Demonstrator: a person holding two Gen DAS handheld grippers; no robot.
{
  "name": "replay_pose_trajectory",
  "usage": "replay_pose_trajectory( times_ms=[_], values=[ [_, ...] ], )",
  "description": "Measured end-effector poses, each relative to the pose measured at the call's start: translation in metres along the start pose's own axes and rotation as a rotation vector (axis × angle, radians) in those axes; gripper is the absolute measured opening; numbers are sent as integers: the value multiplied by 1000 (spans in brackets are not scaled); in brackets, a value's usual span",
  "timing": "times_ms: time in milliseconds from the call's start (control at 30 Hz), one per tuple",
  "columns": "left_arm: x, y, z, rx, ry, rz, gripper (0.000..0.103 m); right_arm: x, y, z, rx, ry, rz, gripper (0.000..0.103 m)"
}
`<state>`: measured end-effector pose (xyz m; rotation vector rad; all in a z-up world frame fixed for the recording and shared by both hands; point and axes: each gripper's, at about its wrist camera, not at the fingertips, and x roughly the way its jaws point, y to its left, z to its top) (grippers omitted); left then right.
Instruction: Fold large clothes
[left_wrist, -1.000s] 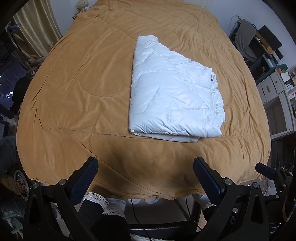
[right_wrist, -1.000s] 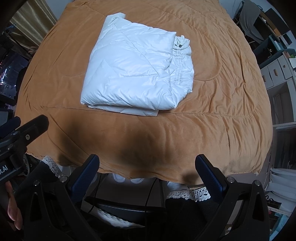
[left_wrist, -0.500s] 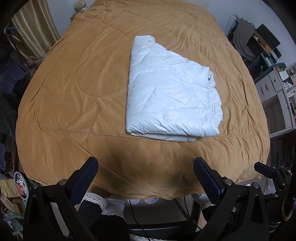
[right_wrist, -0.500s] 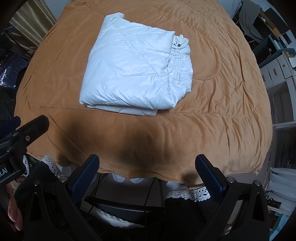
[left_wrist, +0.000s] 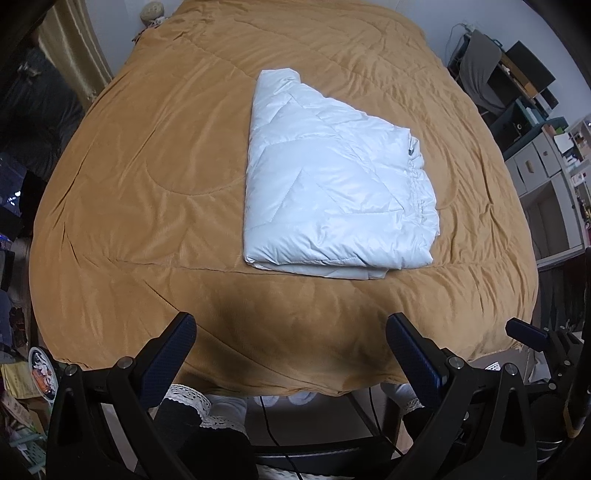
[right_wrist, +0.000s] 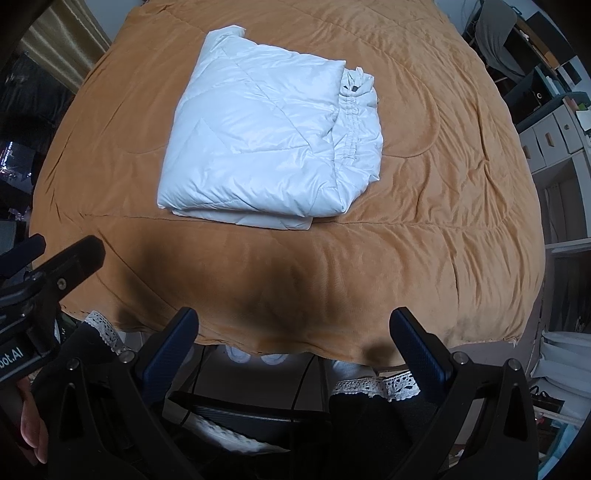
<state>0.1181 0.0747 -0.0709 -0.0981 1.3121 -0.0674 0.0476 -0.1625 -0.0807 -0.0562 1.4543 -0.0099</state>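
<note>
Compared with the frame one second earlier, the left wrist view has shifted slightly, so the folded white padded jacket (left_wrist: 332, 192) sits a little farther left and lower in the field; the garment itself appears unmoved. Left wrist view: the left gripper (left_wrist: 291, 350) hangs over the near edge of the tan quilt (left_wrist: 147, 184), its jaws spread wide and holding nothing, well apart from the jacket at mid-bed. Shelving (left_wrist: 535, 166) crowds the right side. Right wrist view: the right gripper (right_wrist: 293, 343) is likewise wide open and empty, with the left gripper's finger visible at the left margin. The jacket (right_wrist: 258, 140) lies folded, its gathered hem (right_wrist: 356, 114) protruding at the right. Judged risk: the slick, puffy layers could spring open or slide if nudged. Nothing obstructs the approach.
</note>
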Motion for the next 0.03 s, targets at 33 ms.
replay_pose_trajectory(
  times_ms=[33],
  values=[
    [0,-1,0,3,2,2,103,0,0,0,4,0,-1,103]
  ],
)
